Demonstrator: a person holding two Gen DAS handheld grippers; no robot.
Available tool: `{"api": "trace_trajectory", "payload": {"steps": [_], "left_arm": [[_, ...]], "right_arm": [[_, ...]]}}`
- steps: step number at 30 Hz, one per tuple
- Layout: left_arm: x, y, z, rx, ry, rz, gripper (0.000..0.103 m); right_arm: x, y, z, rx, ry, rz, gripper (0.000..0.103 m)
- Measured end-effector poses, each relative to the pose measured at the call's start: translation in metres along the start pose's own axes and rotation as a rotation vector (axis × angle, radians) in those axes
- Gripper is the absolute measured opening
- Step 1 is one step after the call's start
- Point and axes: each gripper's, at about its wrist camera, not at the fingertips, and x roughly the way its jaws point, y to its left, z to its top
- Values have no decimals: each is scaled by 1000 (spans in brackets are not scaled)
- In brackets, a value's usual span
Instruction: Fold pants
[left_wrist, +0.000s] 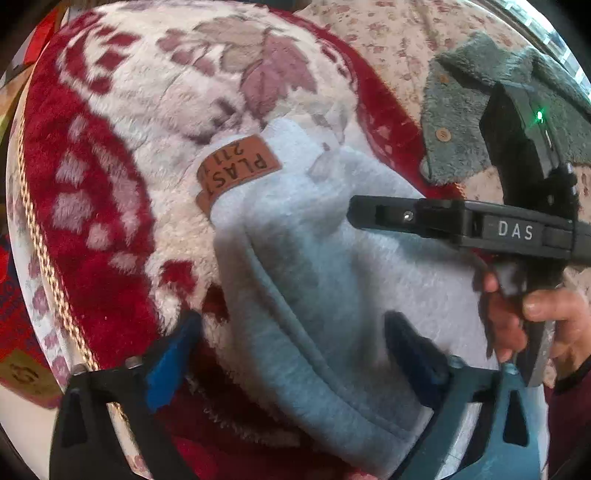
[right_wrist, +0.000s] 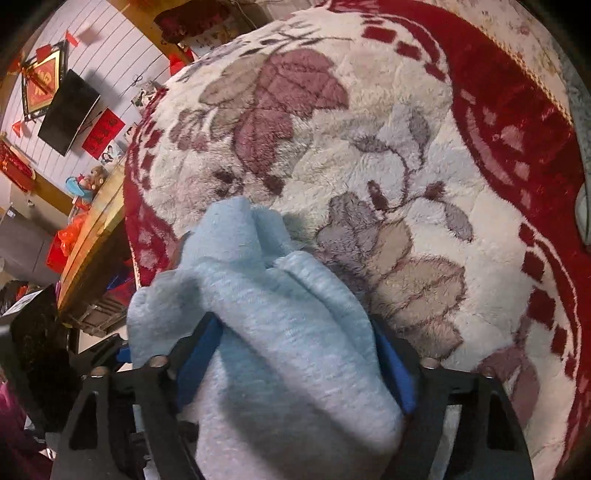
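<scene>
Pants (right_wrist: 280, 332) are bunching in my right claw (right_wrist: 295, 358), clamped tight; my left claw (left_wrist: 291, 347) is straddling them, pads apart, over the blanket (left_wrist: 110, 155).

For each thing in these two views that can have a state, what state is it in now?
Light blue pants: bunched, not folded flat, lying on the blanket.
Left gripper: jaws astride the pants' waistband; grip unclear.
Right gripper: shut on a thick bunch of the pants.
Red and white blanket: spread flat.
Grey garment: lying apart, beyond the blanket.
</scene>
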Motion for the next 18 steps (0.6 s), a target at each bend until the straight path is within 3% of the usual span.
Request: {"api": "trace_trajectory", "payload": {"steps": [2,5,9,18], "left_arm": [[-2,-6,2,25,-12,-75,42],[-10,-11,4,51,-47,-111,26],[-28,-18,7,102,-128,-158,24],[-78,-60,0,273,-333,-221,24]], "right_arm": [[-6,10,2,-39,12,-35,64],[-16,23,4,-98,18,-96,49],[-35,31,4,-131,-4,-139,41],[-98,49,-2,-134,-122,-167,41]]}}
